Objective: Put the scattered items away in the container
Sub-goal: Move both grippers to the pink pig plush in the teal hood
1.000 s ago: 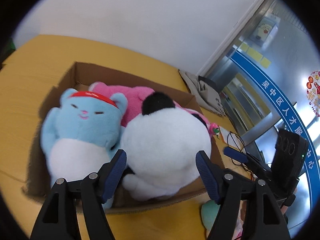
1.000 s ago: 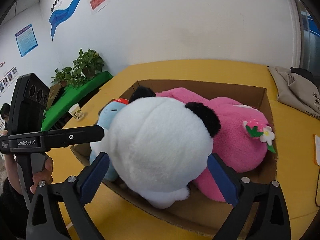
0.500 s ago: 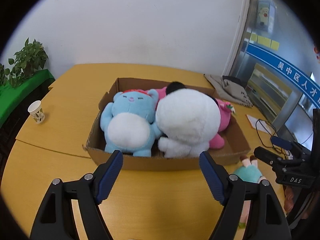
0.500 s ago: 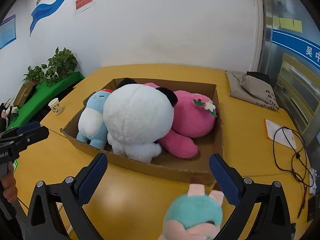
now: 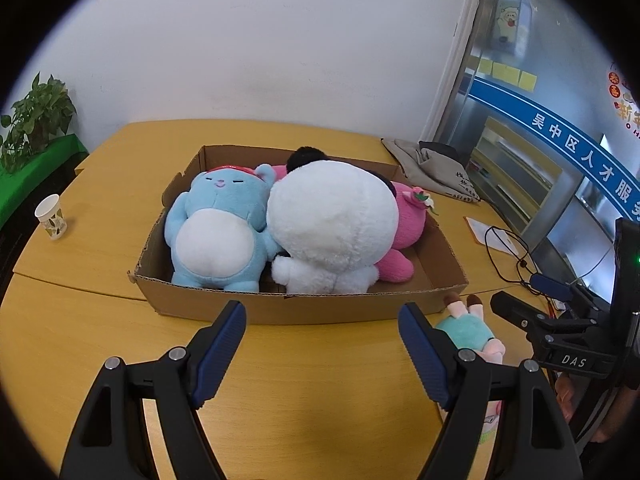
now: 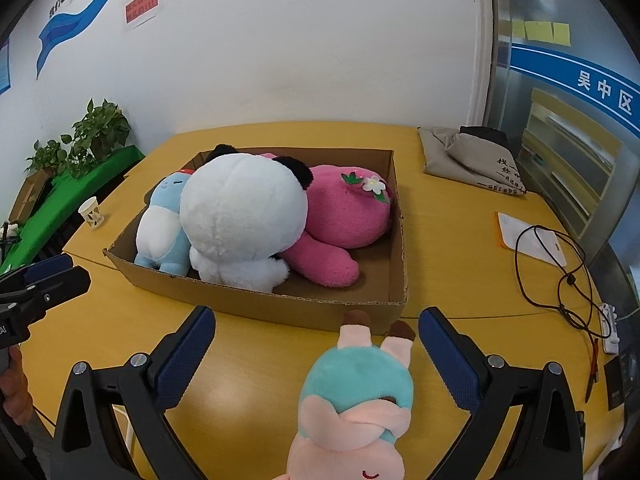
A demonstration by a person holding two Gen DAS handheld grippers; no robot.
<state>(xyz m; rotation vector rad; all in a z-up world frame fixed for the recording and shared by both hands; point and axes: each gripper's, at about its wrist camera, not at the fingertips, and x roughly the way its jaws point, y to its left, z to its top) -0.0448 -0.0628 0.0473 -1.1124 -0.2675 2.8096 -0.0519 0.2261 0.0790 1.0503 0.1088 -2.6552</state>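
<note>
Both my grippers have backed off the cardboard box (image 6: 340, 312); my right gripper (image 6: 316, 334) gapes around the teal-dressed doll (image 6: 356, 396), left gripper (image 5: 322, 326) wide, empty.

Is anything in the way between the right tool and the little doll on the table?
No. The right tool is open, and the little doll lies on the table right below its open fingers. The cardboard box sits just beyond the doll's feet.

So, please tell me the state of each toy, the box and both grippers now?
Cardboard box: open, holding three toys.
Blue plush: in box.
Panda plush: in box.
Pink plush: in box.
Teal doll: on table, outside box.
Left gripper: open, empty.
Right gripper: open, empty.
</note>
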